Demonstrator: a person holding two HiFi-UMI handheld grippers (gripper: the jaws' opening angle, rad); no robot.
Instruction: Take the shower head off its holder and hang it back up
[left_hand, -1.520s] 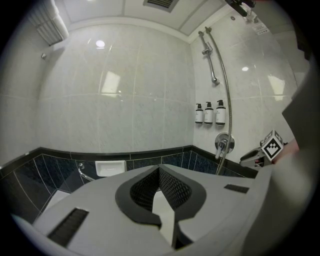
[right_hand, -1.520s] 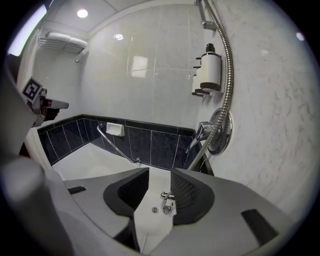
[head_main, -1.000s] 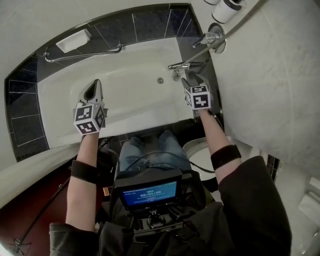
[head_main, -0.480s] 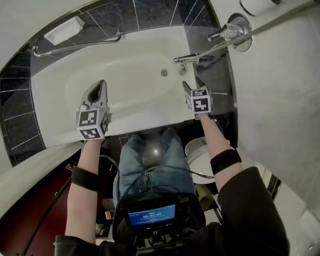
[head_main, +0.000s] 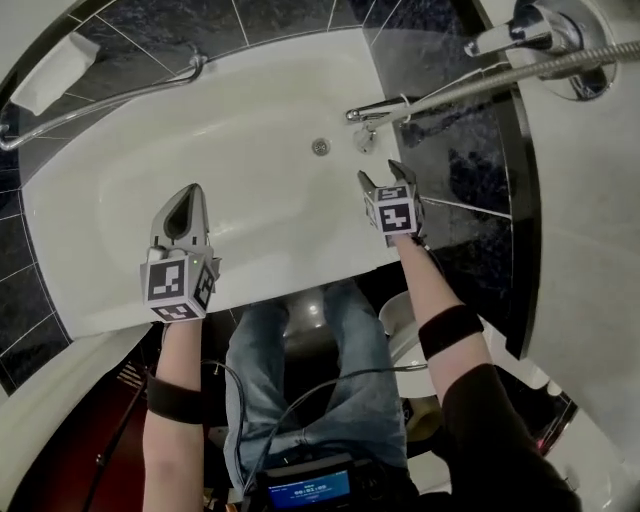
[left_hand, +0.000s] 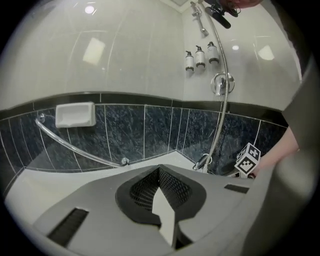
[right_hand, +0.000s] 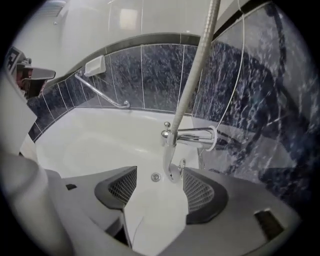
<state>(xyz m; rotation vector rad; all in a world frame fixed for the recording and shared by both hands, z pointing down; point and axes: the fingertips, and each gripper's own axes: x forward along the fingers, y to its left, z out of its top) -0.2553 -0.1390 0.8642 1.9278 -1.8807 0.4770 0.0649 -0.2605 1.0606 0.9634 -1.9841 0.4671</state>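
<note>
A white bathtub (head_main: 250, 120) was bordered by dark marbled tiles (left_hand: 145, 135). The left gripper (head_main: 190, 195) was held shut and empty. The right gripper (head_main: 381, 172) had just been opened wide, with nothing between its jaws.

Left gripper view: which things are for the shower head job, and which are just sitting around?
For the job:
- shower head, hanging high on the wall
- hose

Just sitting around:
- three bottles
- soap dish
- grab bar
- tap

White bathtub (head_main: 250, 110) set in a dark tiled surround (head_main: 470, 160) — chrome tap (head_main: 375, 110) at one end, drain (head_main: 320, 147) in its floor.
</note>
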